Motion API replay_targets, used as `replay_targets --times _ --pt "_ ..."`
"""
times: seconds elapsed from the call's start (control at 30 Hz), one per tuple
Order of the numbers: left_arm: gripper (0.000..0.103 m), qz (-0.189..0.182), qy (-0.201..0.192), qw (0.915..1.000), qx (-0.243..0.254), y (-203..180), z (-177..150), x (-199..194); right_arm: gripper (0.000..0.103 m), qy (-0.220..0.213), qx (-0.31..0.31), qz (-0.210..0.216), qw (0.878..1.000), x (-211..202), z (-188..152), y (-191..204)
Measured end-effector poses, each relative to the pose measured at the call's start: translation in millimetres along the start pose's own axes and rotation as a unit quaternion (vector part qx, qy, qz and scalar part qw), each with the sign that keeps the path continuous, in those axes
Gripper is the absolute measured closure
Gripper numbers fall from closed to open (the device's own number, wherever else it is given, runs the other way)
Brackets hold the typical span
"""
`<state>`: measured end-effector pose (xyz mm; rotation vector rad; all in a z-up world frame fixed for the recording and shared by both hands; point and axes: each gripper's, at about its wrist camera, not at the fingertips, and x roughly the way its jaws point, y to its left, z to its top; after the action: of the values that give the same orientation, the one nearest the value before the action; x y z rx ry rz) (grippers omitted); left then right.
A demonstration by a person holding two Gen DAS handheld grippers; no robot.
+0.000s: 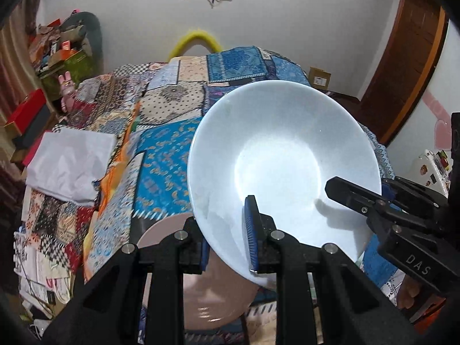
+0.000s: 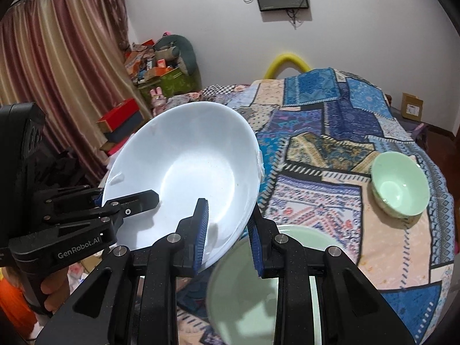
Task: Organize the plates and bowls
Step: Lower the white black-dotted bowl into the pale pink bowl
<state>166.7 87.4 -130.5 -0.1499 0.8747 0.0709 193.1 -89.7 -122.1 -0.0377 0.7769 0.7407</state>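
1. Left wrist view: the left claw point(image 1: 230, 237) grips the near rim of a white deep plate point(image 1: 283, 161). One blue-padded finger lies inside the dish; the other is behind and beneath the rim.
2. The white deep plate is held in the air, tilted so that its hollow faces the camera, above a bed covered by a patchwork quilt point(image 1: 169, 143).
3. The right claw point(image 1: 371, 197) comes in from the right edge. Its upper finger lies across the inside of the plate near the right rim, and the lower finger passes behind that rim, so it is closed on the plate too.
4. Below the white plate, partly hidden by the left claw's fingers, a pink plate point(image 1: 207, 302) lies on the quilt. A folded white cloth point(image 1: 69, 164) sits at the left side of the bed.
5. Right wrist view: the right claw point(image 2: 227, 237) clamps the lower right rim of the white deep plate point(image 2: 187, 169), one blue pad inside and one outside.
6. The left claw point(image 2: 126, 201) reaches in from the left, its top finger resting inside the dish near the left rim and the plate's edge between its fingers.
7. A pale green plate point(image 2: 230, 293) lies on the patchwork quilt point(image 2: 330, 201) just beneath the right claw, partly covered by its fingers.
8. A green bowl point(image 2: 399, 185) stands upright on the quilt, well apart to the right.
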Motion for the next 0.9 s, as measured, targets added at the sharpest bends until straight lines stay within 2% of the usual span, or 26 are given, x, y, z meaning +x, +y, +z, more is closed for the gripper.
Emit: replay_targets --times 0.4,0.9 --pt "0.082 0.022 0.003 0.9993 -0.029 36 -29 -21 0.078 0.015 -0.019 0.033 0.999 12 -13 38" --pt "0.082 0.04 0.041 0.9971 -0.051 74 -61 -1 0.078 0.066 -0.028 0.055 0.996 48 -35 67"
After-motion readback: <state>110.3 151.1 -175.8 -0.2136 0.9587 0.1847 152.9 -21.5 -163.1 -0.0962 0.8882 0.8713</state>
